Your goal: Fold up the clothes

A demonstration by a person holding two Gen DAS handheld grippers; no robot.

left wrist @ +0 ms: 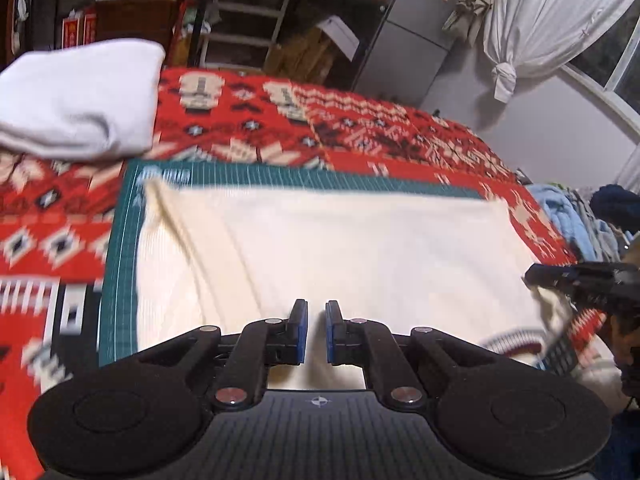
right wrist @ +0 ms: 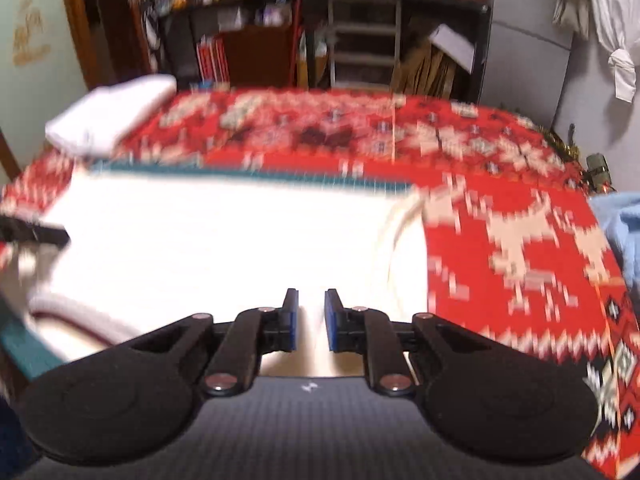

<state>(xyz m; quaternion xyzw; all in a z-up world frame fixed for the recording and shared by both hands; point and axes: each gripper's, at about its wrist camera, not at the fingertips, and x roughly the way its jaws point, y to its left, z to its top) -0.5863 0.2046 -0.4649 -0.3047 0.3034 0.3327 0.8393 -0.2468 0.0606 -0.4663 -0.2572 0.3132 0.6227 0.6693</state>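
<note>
A cream knit garment [left wrist: 340,248] [right wrist: 220,240] lies spread over a green cutting mat [left wrist: 120,260] [right wrist: 280,178]. Its ribbed hem with a dark red stripe [left wrist: 516,340] [right wrist: 60,312] curls up at the near edge. My left gripper [left wrist: 316,330] stands at the near edge with its blue pads close together and cream cloth running between them. My right gripper [right wrist: 311,320] is the same, its narrow gap filled with cream cloth. Each gripper also shows at the side of the other's view: the right gripper [left wrist: 532,276] at the cloth's right edge, the left gripper [right wrist: 60,234] at its left edge.
The mat rests on a red patterned blanket [left wrist: 360,128] [right wrist: 500,240]. A folded white cloth [left wrist: 80,100] [right wrist: 112,116] sits at the far left corner. A pile of blue clothes [left wrist: 568,216] [right wrist: 624,232] lies off to the right. Shelves, a grey fridge [left wrist: 420,28] and a tied curtain [left wrist: 552,20] stand behind.
</note>
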